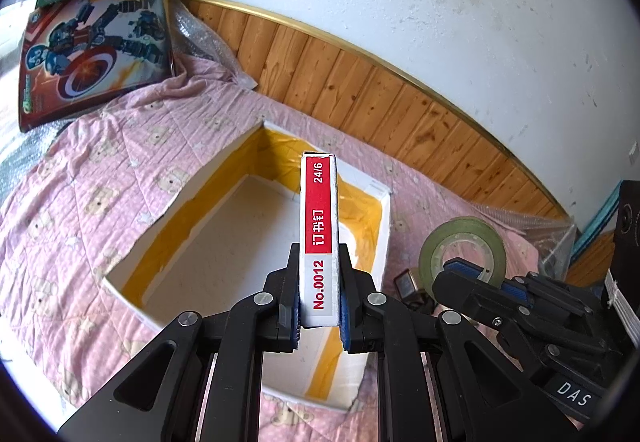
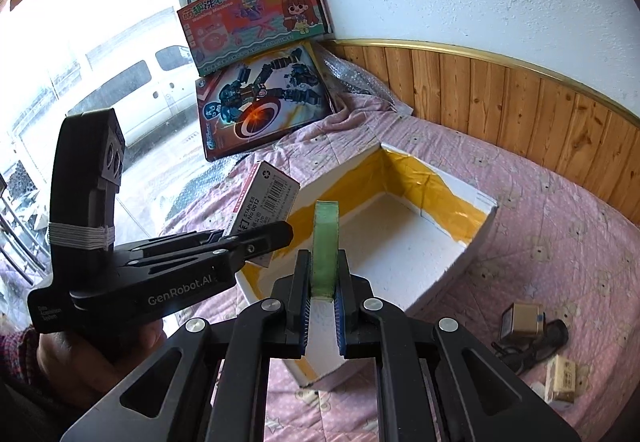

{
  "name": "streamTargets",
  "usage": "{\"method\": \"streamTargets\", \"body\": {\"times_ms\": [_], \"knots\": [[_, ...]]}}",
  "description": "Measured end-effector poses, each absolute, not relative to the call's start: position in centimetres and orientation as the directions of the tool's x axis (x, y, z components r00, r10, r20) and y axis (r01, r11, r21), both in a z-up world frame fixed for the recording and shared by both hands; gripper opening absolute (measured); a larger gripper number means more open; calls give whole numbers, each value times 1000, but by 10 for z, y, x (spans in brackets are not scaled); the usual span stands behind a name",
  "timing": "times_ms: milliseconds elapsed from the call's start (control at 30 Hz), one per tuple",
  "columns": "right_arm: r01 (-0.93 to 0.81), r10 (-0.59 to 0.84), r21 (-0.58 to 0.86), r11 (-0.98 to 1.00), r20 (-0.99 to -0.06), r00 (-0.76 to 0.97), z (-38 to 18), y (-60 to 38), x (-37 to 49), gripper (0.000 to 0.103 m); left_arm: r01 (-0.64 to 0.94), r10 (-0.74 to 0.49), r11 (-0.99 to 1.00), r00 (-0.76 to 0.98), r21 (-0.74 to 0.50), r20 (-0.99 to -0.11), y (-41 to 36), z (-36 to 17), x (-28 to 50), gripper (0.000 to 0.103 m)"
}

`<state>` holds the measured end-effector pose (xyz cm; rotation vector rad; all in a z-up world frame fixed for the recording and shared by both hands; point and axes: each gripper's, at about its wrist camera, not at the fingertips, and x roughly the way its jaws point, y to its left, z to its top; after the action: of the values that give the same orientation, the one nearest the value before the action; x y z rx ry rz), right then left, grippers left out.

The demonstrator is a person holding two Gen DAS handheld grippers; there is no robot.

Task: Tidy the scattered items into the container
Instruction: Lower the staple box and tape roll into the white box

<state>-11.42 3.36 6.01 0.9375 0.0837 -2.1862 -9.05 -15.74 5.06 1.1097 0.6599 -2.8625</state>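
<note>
Gripping staple box (image 1: 319, 238), tape roll (image 2: 325, 248).

Both wrist views look steeply down, close above the shared white box (image 1: 256, 242) (image 2: 400, 242).

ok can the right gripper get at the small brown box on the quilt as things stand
Probably not yet: the right gripper is shut on the tape roll, so its jaws are full. The brown box itself lies uncovered on the quilt.

Red-and-white staple box (image 1: 319, 238) upright, raised over the open white container (image 1: 176, 201); green tape roll (image 2: 325, 248) on edge above its near wall.
</note>
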Motion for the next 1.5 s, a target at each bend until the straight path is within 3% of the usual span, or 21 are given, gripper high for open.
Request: {"method": "streamTargets", "body": {"times_ms": [533, 1500], "knots": [[652, -625, 263, -711, -661, -416, 50, 25, -171, 11, 153, 187, -904, -700, -400, -689, -173, 40, -150, 14], [588, -526, 281, -758, -797, -297, -25, 6, -273, 11, 183, 235, -912, -497, -366, -835, -165, -20, -250, 14]]}}
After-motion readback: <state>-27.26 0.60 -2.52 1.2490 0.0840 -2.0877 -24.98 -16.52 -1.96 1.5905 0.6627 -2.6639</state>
